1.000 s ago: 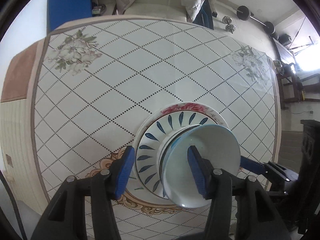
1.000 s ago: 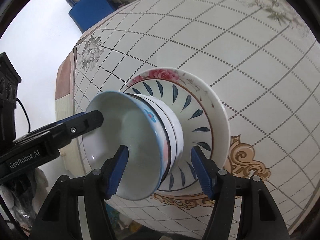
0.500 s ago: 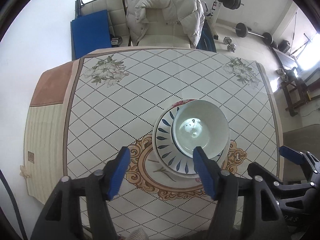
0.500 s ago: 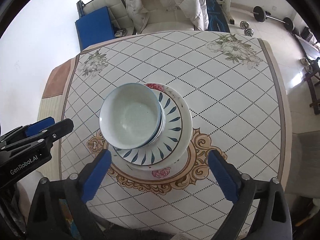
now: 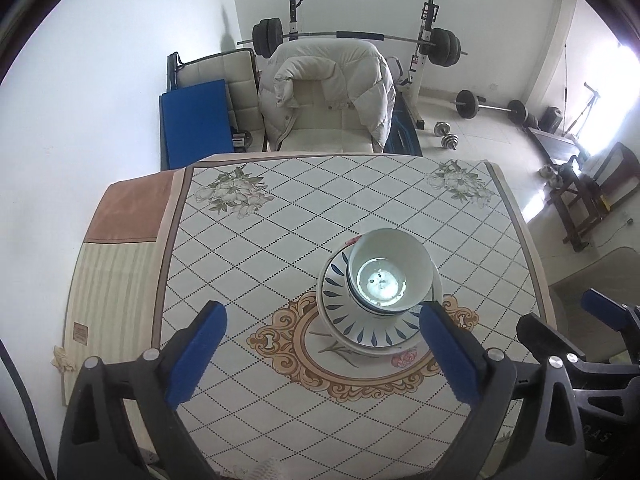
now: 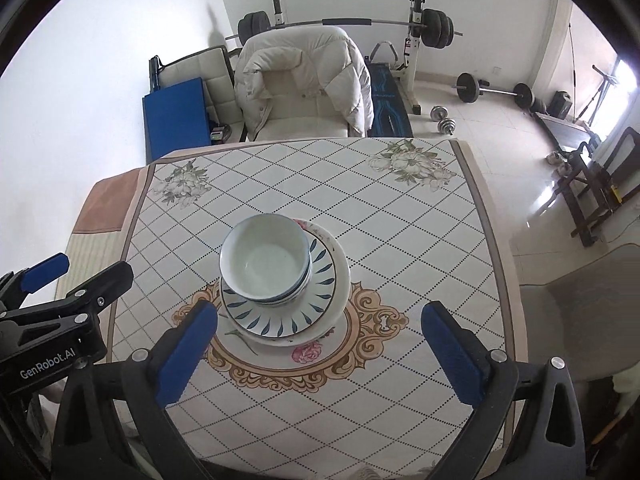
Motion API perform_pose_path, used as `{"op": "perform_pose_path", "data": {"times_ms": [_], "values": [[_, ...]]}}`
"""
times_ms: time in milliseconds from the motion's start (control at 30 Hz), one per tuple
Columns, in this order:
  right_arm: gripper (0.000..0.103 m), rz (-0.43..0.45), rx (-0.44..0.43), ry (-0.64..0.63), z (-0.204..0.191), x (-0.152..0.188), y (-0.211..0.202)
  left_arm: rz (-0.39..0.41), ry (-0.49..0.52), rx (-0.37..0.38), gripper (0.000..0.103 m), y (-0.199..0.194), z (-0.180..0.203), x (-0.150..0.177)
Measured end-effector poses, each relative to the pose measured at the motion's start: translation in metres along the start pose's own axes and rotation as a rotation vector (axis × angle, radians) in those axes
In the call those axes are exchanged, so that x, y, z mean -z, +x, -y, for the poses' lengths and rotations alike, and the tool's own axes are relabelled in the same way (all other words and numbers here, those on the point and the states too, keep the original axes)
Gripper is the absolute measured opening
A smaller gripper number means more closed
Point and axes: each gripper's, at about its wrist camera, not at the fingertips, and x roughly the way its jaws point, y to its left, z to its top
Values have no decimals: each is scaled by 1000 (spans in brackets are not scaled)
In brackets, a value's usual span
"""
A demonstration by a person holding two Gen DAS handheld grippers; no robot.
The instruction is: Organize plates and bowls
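- Two grippers hang over the table, and we start with them: our left gripper (image 5: 320, 356) fills the lower edge of its frame with its blue pads spread wide and nothing between them; its jaws have just been opening.
- Our right gripper (image 6: 320, 356) sits likewise along the bottom of its frame, jaws at full spread and empty; they too opened within the last moment and now stand wide.
- Neither one touches any dish; both look down at the stack from above and well apart from it.
- Moving outward, we see the bowls (image 6: 266, 264) nested one inside another, the top one white with a blue rim, slightly right of centre in the left view and left of centre in the right view.
- They rest on the blue-leaf plate (image 6: 320, 280), which lies on a larger floral plate (image 6: 310, 350), so everything stands in one pile.
- That pile sits on the diamond-patterned tablecloth (image 5: 280, 208), over the upper part of its golden medallion.
- We judge the sorting done: no loose plate or bowl shows elsewhere on the table, so little seems left beyond drawing away.
- Farther out, at the top of both frames, stands a chair with a white padded jacket (image 5: 328, 92).
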Motion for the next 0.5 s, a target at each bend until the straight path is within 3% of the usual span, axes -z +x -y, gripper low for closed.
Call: {"op": "perform_pose_path", "data": {"times_ms": [200,500], "values": [[103,52,21,-13,-10,18,-40,18,-17,24,99,-31,-4,15],[103,167,30,-32,-11,44,-115,120,-38,-31,99,-104,1,42]]}}
